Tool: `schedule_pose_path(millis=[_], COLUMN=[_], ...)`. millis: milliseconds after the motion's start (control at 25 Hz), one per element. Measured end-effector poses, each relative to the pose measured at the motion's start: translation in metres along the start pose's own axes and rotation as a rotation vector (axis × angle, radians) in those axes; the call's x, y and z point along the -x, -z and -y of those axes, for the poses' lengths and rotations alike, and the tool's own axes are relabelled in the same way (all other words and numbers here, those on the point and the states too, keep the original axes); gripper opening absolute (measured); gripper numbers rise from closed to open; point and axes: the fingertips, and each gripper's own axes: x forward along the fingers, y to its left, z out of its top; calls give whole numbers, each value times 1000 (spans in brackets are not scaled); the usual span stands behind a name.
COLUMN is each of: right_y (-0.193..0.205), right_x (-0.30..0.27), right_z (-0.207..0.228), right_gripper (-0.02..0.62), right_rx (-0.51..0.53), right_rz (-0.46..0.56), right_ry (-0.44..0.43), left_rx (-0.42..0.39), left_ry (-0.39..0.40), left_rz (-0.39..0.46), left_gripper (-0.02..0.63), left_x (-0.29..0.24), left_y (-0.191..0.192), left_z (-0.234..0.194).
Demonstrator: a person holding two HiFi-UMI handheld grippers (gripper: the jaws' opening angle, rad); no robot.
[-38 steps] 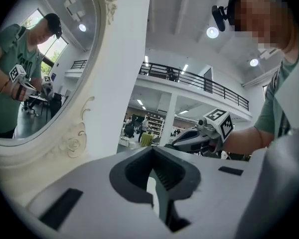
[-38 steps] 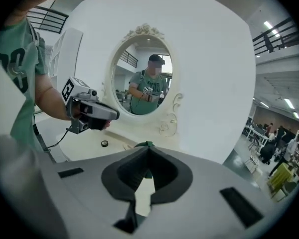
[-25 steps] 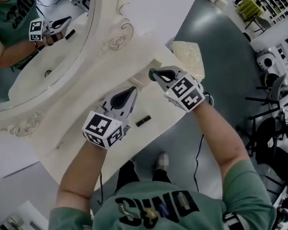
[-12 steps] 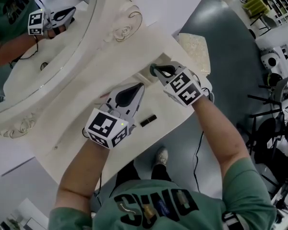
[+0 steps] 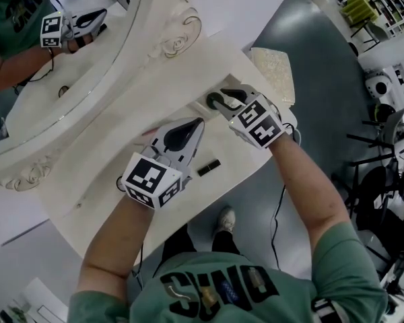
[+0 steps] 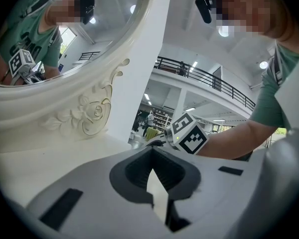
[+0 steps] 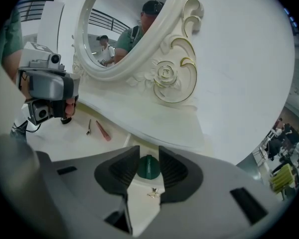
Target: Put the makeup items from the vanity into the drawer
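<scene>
My right gripper [image 5: 220, 98] reaches over the small open drawer [image 5: 203, 110] at the vanity's right end. Its jaws are opening, and a dark green round item [image 7: 148, 167] sits between the pads, low in the drawer. A tiny metal clip [image 7: 153, 192] lies just nearer on the drawer floor. My left gripper [image 5: 196, 122] hovers over the vanity top, shut and empty. A black stick-shaped item [image 5: 209, 168] lies near the front edge beside it. A pink pencil [image 7: 103, 131] and a thin metal tool [image 7: 88, 127] lie further left on the top.
The oval mirror [image 5: 60, 66] with its carved cream frame [image 5: 178, 36] rises behind the vanity top [image 5: 114, 147]. A cushioned stool [image 5: 275, 73] stands to the right on the grey floor. Cables trail down past the person's legs.
The right gripper's jaws have spread apart around the green item at the drawer. The left gripper drifted slightly right and then held still.
</scene>
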Motion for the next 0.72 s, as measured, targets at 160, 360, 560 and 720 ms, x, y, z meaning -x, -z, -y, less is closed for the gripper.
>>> schedule_pose_path(millis=[160, 360, 560, 720], right_y=[-4, -17, -35, -39], right_x=[14, 55, 139, 225], right_z=[-1, -8, -14, -10], right_gripper=[129, 121, 103, 78], right_rx=[-3, -50, -135, -171], right_rz=[20, 90, 223, 313], right_ry=[10, 21, 28, 93], left_rx=[-9, -24, -50, -77], left_ry=[8, 19, 31, 49], left_rz=[2, 9, 28, 62], left_gripper=[3, 3, 3, 3], left_x=[0, 8, 20, 28], left_y=[-2, -15, -47, -85], left_z=[8, 30, 65, 101])
